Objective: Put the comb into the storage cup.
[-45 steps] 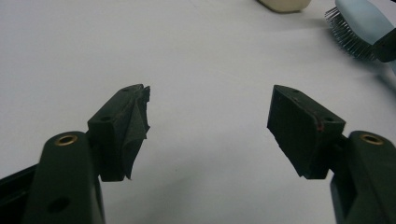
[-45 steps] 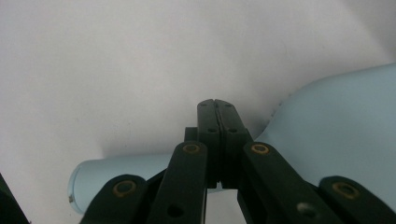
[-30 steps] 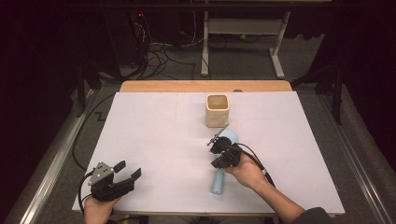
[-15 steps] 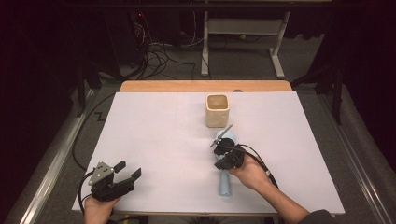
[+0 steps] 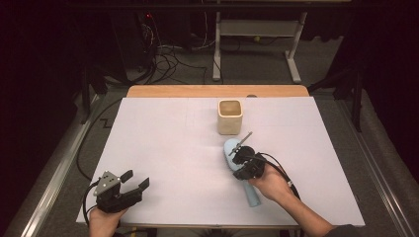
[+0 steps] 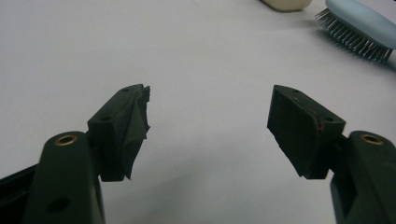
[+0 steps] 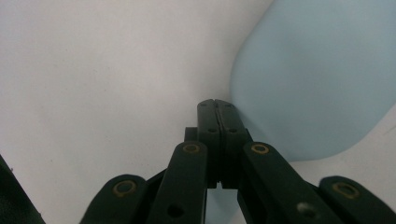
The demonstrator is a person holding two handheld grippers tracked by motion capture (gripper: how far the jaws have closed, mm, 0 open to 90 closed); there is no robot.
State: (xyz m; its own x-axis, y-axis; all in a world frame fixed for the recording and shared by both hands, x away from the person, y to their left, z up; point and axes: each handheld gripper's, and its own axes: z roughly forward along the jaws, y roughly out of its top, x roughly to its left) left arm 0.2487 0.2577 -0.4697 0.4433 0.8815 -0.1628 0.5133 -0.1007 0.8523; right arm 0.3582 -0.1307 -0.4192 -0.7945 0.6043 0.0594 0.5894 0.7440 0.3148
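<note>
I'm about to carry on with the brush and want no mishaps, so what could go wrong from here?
The right gripper is shut, jaws pressed together above the brush with nothing between them, so a lift now would probably leave it on the table. The brush head lies close to the cup; a push forward might knock it. The left gripper rests open, far from the brush, so it likely can't steady it.

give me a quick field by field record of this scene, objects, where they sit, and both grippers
surface: white table cover
cup: beige square cup, upright, far centre
hairbrush: light blue hairbrush, bristles down, near side of the cup
left gripper: left gripper, jaws wide apart, nothing between them, near left corner
right gripper: right gripper, jaws closed together over the brush head, nothing seen between them
</note>
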